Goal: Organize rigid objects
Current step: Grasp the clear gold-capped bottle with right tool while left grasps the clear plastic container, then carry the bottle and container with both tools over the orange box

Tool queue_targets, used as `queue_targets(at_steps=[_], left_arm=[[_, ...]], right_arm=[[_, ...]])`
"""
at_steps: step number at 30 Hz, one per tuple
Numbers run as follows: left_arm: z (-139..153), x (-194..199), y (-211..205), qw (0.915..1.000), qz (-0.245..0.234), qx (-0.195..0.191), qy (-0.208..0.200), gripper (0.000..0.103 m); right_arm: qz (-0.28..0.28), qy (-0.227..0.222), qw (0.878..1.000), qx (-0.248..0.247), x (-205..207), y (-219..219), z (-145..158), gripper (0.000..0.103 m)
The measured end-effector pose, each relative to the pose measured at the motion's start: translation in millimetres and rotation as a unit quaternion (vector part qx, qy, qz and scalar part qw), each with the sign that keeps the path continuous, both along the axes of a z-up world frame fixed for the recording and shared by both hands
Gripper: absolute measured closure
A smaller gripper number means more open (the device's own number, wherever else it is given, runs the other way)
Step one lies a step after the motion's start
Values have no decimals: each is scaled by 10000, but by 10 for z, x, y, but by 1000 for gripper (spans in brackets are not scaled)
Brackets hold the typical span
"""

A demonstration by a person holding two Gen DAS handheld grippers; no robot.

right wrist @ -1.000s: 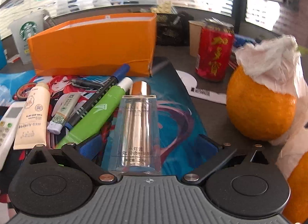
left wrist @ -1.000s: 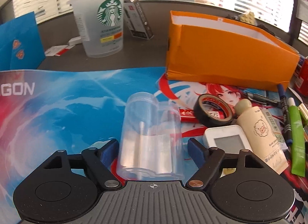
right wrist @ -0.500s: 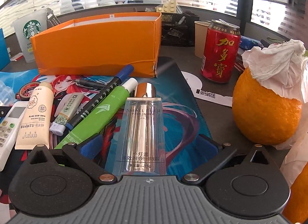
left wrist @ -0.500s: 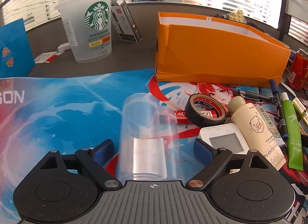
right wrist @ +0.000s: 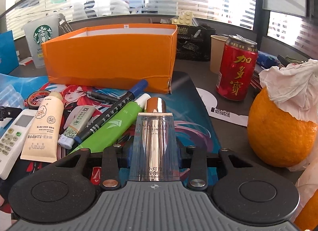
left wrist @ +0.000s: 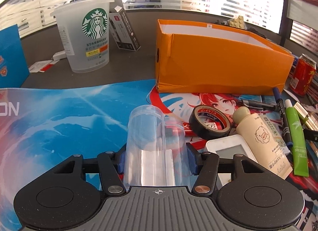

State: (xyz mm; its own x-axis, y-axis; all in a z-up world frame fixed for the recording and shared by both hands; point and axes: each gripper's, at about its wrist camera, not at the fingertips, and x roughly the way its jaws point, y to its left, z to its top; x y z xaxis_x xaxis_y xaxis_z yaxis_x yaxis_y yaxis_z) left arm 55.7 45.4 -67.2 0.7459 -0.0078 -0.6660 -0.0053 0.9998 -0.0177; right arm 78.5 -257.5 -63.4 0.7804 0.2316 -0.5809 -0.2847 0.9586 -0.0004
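Right wrist view: right claw [right wrist: 154, 152] clamps the clear silver-capped cosmetic bottle [right wrist: 155, 137], long axis pointing ahead toward the orange cardboard box [right wrist: 111, 60].

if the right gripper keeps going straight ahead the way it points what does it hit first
Probably the orange box. The right gripper, shut on a clear cosmetic tube, points at the box's right front corner; only open mat lies between, though depth is hard to judge.

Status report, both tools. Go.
Left tool shut on clear plastic container. Right tool shut on clear cosmetic bottle. Orange box ahead, open; marker and green tube lie between.
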Motion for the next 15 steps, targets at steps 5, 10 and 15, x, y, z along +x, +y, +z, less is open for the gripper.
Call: queue_targets(at_steps=[5, 10, 15], left_arm=[[41, 40, 99, 9993, -33, -356, 51, 49], [110, 31, 153, 9989, -63, -468, -49, 49], [231, 41, 182, 9986, -63, -495, -178, 49]], right_arm=[[-41, -78, 9999, -76, -15, 30, 9, 68], [-73, 55, 9997, 225, 8, -34, 25, 68], [-109, 52, 9985, 525, 17, -75, 65, 68]])
